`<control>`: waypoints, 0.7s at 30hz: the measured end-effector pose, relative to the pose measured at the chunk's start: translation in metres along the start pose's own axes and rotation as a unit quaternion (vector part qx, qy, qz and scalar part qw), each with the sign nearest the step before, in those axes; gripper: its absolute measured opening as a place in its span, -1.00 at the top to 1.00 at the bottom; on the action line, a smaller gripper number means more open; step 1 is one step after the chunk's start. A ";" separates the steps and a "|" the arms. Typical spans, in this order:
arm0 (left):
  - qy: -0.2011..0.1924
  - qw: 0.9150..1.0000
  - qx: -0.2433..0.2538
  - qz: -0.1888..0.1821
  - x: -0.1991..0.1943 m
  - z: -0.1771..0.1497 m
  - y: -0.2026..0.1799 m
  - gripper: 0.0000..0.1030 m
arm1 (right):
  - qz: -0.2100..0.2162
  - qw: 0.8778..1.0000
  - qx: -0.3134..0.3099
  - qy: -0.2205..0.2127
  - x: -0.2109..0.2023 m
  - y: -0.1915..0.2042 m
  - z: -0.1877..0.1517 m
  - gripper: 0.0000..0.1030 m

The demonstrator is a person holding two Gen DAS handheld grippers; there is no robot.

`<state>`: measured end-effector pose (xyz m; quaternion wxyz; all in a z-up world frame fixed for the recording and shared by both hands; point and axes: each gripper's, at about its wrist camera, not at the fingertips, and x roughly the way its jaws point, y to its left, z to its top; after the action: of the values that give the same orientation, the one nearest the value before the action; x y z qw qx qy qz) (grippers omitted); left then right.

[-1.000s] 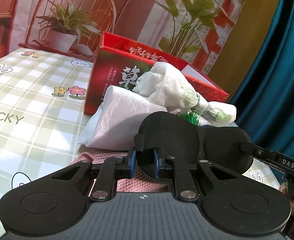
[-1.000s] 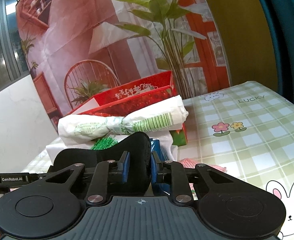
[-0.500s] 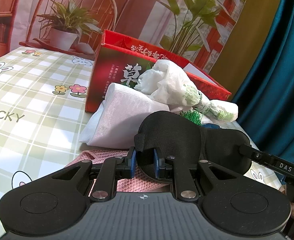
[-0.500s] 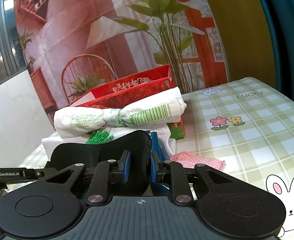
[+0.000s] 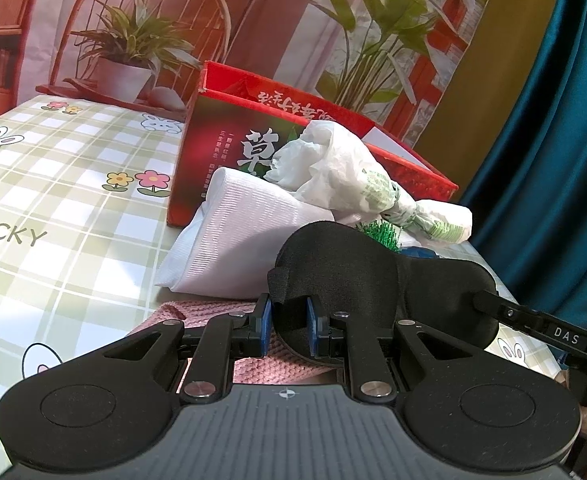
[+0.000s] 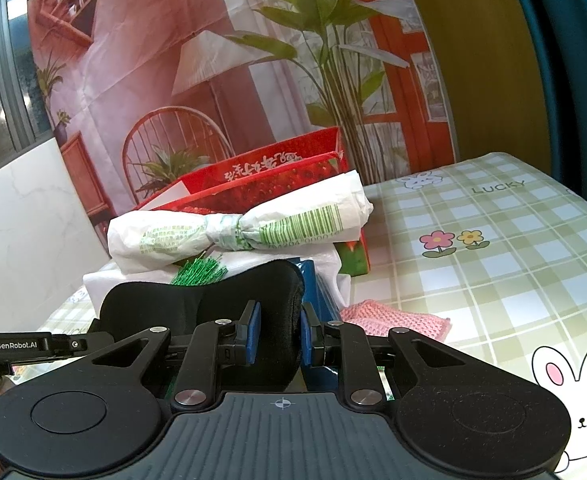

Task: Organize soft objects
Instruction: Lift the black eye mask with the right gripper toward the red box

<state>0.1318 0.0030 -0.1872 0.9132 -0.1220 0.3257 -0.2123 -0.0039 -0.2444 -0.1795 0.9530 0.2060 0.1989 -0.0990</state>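
Observation:
A black padded eye mask (image 5: pixel 377 280) hangs between both grippers above the table. My left gripper (image 5: pixel 288 322) is shut on its left end. My right gripper (image 6: pixel 279 334) is shut on its other end (image 6: pixel 229 312). Behind it lie a white folded cloth (image 5: pixel 245 236), a knotted white plastic bag with green print (image 5: pixel 357 184) (image 6: pixel 229 232) and a pink knitted cloth (image 5: pixel 209 310) (image 6: pixel 397 320). A red open-top box (image 5: pixel 261 144) (image 6: pixel 261 176) stands behind the pile.
The table has a green checked cloth with rabbits and flowers (image 5: pixel 61 200) (image 6: pixel 493 248). A printed backdrop stands behind. A teal curtain (image 5: pixel 553 140) hangs at the right. A blue item (image 6: pixel 313 284) and green tinsel (image 6: pixel 201 270) lie in the pile.
Both grippers have lifted the eye mask a little and the views have tilted slightly upward. Both grips on the mask are unchanged.

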 end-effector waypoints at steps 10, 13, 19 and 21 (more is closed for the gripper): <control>0.002 1.000 0.006 -0.011 -0.001 0.000 -0.002 0.63 | -0.002 1.000 -0.002 0.002 0.002 0.000 -0.001 0.63; 0.001 1.000 0.010 -0.014 -0.001 0.000 -0.002 0.63 | -0.002 1.000 -0.002 0.003 0.002 0.000 -0.002 0.63; -0.034 0.998 0.044 -0.020 -0.011 0.001 -0.011 0.74 | -0.001 1.000 -0.003 -0.002 -0.001 -0.001 -0.001 0.65; -0.045 0.997 0.050 -0.026 -0.015 0.003 -0.014 0.78 | 0.001 1.000 -0.005 -0.011 -0.005 0.000 0.002 0.68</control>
<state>0.1191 -0.0016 -0.1718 0.9260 -0.0938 0.2702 -0.2464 -0.0073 -0.2453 -0.1758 0.9563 0.2002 0.1884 -0.0994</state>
